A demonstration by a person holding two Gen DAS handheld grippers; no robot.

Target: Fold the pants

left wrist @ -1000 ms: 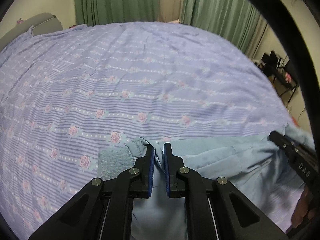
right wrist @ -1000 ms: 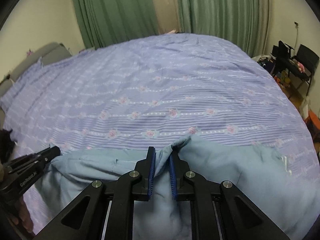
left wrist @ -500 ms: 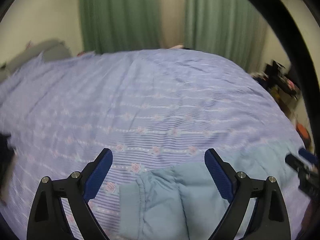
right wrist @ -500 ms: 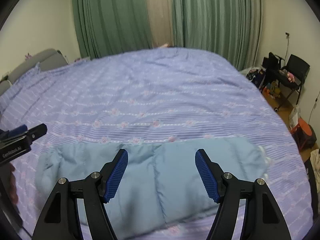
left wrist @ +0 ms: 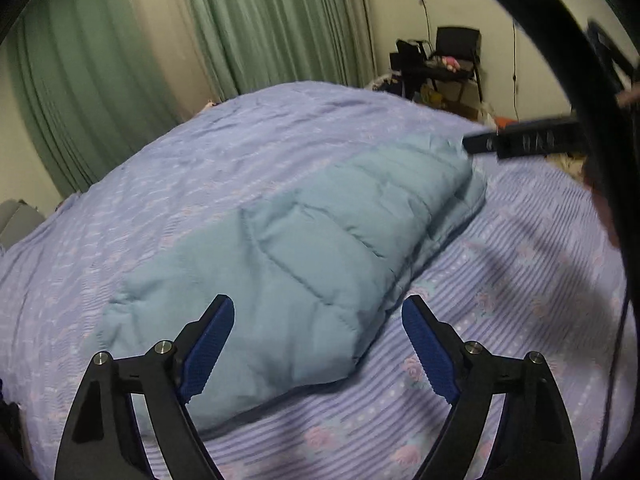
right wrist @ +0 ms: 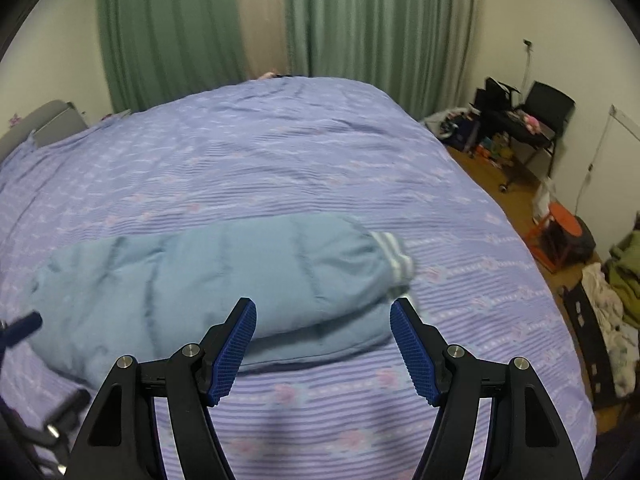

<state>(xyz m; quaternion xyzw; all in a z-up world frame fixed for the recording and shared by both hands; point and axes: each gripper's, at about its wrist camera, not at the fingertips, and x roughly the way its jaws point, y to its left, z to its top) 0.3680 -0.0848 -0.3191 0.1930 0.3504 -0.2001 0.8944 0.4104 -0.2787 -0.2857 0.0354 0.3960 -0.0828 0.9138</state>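
Note:
The light blue pants (left wrist: 296,256) lie folded in a long padded bundle on the purple floral bedspread (left wrist: 520,280). In the right wrist view the pants (right wrist: 208,276) show a white striped cuff at their right end. My left gripper (left wrist: 318,308) is open and empty, above the near end of the bundle. My right gripper (right wrist: 323,310) is open and empty, above the bundle's near right edge. The right gripper's black finger (left wrist: 524,142) shows at the far end of the pants in the left wrist view.
Green curtains (right wrist: 360,20) hang behind the bed. A black chair and cluttered desk (right wrist: 532,120) stand at the right wall. An orange stool (right wrist: 560,232) and a pile of clothes (right wrist: 612,292) are on the floor right of the bed.
Both grippers let go of the pants and opened wide, then pulled back and up. The pants dropped flat onto the bed. The left view has swung to the right.

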